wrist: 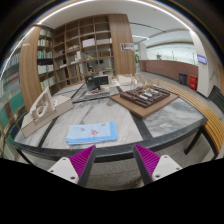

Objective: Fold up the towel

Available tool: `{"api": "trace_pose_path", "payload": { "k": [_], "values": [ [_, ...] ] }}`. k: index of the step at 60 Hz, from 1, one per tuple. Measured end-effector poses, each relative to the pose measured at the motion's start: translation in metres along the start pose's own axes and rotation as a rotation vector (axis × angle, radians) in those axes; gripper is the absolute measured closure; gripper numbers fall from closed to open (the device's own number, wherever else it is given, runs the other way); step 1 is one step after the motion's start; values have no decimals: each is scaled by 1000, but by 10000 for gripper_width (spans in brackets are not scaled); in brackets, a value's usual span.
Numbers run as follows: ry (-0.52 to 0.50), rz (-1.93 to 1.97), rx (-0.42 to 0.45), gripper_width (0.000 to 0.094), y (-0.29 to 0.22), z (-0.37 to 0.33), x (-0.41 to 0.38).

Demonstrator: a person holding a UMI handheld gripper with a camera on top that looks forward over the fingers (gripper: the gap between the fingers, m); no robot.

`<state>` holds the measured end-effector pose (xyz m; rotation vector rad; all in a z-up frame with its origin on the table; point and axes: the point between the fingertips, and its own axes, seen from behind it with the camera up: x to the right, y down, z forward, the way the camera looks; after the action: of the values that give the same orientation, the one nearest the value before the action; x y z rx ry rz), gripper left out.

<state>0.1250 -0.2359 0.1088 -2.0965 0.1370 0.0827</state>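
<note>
The claw [114, 160] hung above the near edge of a grey table [150, 125], its two fingers spread wide apart and holding nothing, their magenta pads [82, 159] facing each other. The towel [92, 132], pale blue and lying flat, rested on the table just beyond the fingers. Farther back sat a wooden tray [146, 97], with bookshelves [80, 50] behind.

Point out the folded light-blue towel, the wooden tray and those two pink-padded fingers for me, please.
Folded light-blue towel [90, 132]: gripper view, middle of its top surface.
Wooden tray [146, 97]: gripper view, its near rim.
Gripper [113, 160]: gripper view, open gap midway between the fingertips.
</note>
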Motion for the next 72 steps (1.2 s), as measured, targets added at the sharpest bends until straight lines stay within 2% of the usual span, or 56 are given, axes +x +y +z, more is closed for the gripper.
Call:
{"api": "trace_pose_path", "payload": {
  "k": [15,31,38,44,49,51,54,55,56,57,58,59,72],
  "values": [
    [-43,-86,-25,165,-7,42,-53],
    [-200,-176,-23,175,-12,130,-198],
    [-240,-188,-58,282,6,178,-240],
    [-190,-208,-83,426,19,219,-241],
    [-179,-222,-108,482,30,235,-241],
    [-178,-240,-84,512,28,239,-242],
    [-160,-282,-77,618,29,242,-236],
    [-150,-295,-71,614,28,242,-233],
    [-139,-305,-65,725,27,243,-231],
    [-126,-311,-59,718,27,244,-227],
    [-114,-315,-52,838,25,245,-224],
    [-105,-318,-44,876,24,245,-222],
    [-100,-355,-6,927,22,244,-222]
  ]
}}
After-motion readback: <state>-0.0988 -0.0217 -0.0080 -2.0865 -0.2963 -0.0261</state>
